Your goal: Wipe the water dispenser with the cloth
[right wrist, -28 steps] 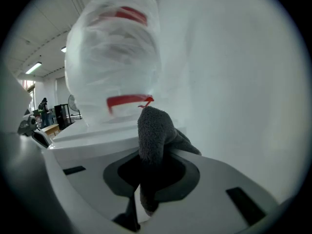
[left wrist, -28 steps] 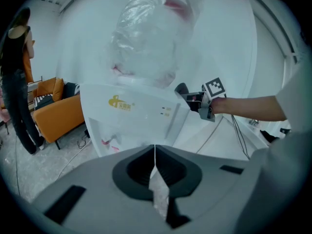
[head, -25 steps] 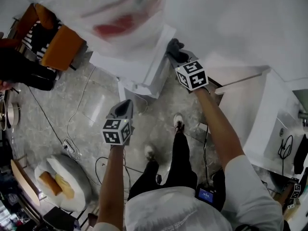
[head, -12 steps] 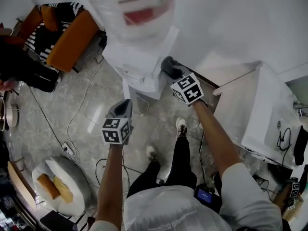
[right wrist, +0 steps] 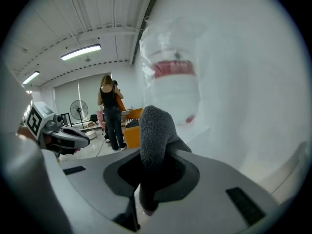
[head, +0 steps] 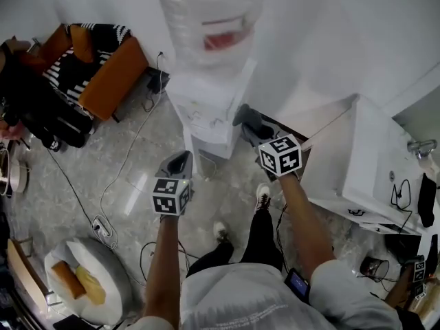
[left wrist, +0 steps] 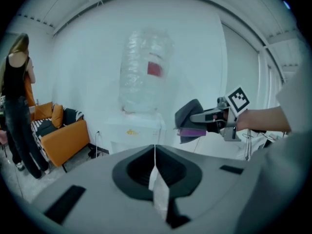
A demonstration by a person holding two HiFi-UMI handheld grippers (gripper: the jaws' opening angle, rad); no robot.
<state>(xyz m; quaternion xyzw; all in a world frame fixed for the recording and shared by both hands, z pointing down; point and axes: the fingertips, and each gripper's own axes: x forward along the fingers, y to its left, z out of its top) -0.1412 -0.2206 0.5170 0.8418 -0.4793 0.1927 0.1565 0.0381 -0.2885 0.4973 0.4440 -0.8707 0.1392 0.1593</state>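
As entries are taken from left to right, every position is given against the water dispenser [head: 210, 112].

Item 1. Left claw [head: 177, 165]: held low, left of and below the dispenser's front, well apart from it. In the left gripper view its jaws are seen pressed together, with only a pale sliver at the seam; nothing is carried.

Item 2. Water dispenser: white and upright, with a clear bottle [head: 206, 19] seated on top.

Item 3. Right claw [head: 253, 126]: clamped on the grey cloth [head: 245, 114], which is held at the dispenser's right edge. Contact cannot be confirmed.

Risks, as judged:
- The cloth appears to be pinched at one end only, so it could be dragged out of the jaws by a hard stroke.
- The bottle could be rocked if the upper part is pushed sideways.
- Cables [head: 113, 177] lie on the floor left of the dispenser and could be caught underfoot.

Views compared:
- Closeness of cloth to dispenser is given only by the head view.
- The grip itself is shown only by the right gripper view, where the cloth [right wrist: 155, 130] is seen standing up out of the jaws.
- A purple strip under the grey is shown only by the left gripper view; what it is cannot be told.
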